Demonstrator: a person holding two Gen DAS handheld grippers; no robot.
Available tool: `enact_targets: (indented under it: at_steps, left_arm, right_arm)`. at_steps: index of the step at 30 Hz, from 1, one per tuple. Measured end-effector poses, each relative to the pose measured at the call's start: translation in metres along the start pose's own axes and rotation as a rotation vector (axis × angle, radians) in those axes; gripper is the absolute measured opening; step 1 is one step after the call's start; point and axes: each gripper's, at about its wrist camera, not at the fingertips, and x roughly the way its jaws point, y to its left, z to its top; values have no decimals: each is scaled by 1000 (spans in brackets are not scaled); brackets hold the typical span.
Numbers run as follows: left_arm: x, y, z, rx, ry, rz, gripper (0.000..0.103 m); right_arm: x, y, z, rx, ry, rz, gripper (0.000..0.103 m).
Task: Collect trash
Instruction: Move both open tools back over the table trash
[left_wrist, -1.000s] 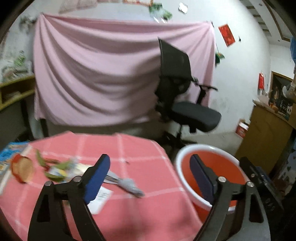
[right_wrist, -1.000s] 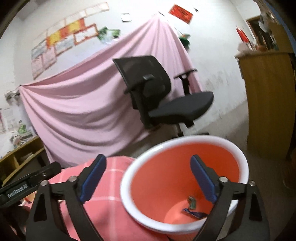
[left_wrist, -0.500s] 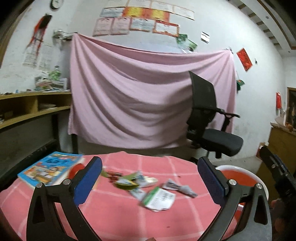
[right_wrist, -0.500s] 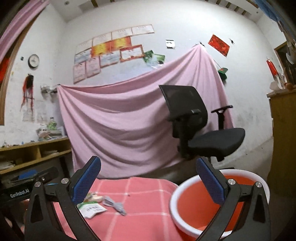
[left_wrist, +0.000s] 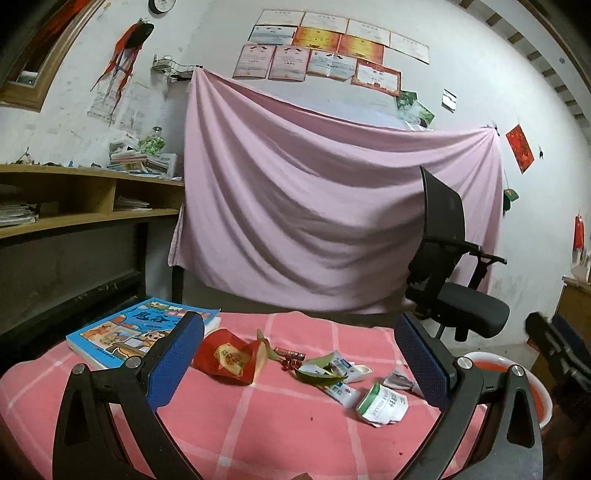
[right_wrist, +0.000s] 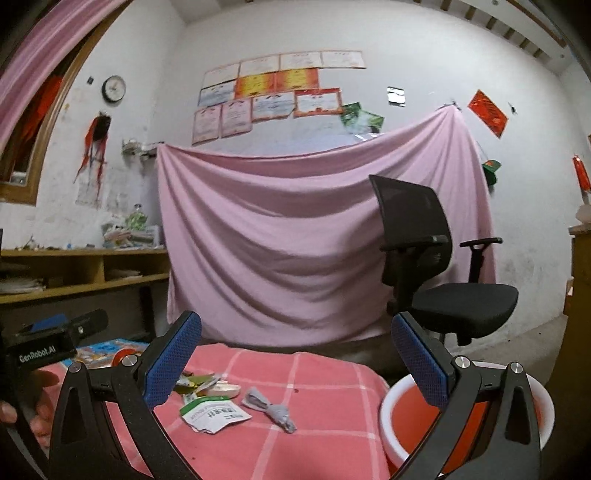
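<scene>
**Mia:** What is the left gripper (left_wrist: 299, 358) doing?

**Ben:** It points almost flat across the table (left_wrist: 258, 424), tipped down just a little. Its two blue pads are as far apart as they go. Nothing is between them. It hangs above the near part of the pink checked cloth.

**Mia:** And the right gripper (right_wrist: 295, 358)?

**Ben:** That one points straight ahead, level. Its pads are wide apart too, and it has hold of nothing. It sits off to the right side of the table, above the edge where the orange bucket (right_wrist: 402, 417) stands.

**Mia:** Where is the trash?

**Ben:** In a little heap in the middle of the table. There is a red paper wrapper (left_wrist: 229, 360) on the left. Beside it lies a green leaf (left_wrist: 319, 374) on a white tube (left_wrist: 341, 391). Next comes a torn white packet (left_wrist: 382, 404) with green trim. A crumpled grey wrapper (right_wrist: 271, 406) lies just to the right of the packet. In the left camera all of it shows between the open pads, farther away than them.

**Mia:** Is anything else on the table?

**Ben:** A blue picture book (left_wrist: 136, 332) at the far left corner, touching the red wrapper.

**Mia:** Can you see a hand?

**Ben:** Yes, at the left edge of the right camera, fingers (right_wrist: 37, 406) wrap the black handle of the left gripper.

**Mia:** Is the bucket near the table?

**Ben:** Right beside it, lower than the top. I cannot tell what is in it.
</scene>
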Motion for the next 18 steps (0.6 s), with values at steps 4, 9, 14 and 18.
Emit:
enact_targets:
  at_steps: [4, 9, 14, 18]
  left_arm:
    - [5, 1, 1, 14, -6, -10, 101]
    - [30, -6, 2, 69, 107, -25, 101]
    - [61, -17, -9, 90, 272, -85, 100]
    - [81, -31, -20, 113, 392, -137, 88]
  right_arm:
    - [14, 3, -3, -24, 56, -7, 103]
    - [48, -12, -12, 37, 220, 13, 103]
    - [68, -35, -23, 156, 351, 22, 99]
    - [82, -39, -32, 200, 449, 54, 85]
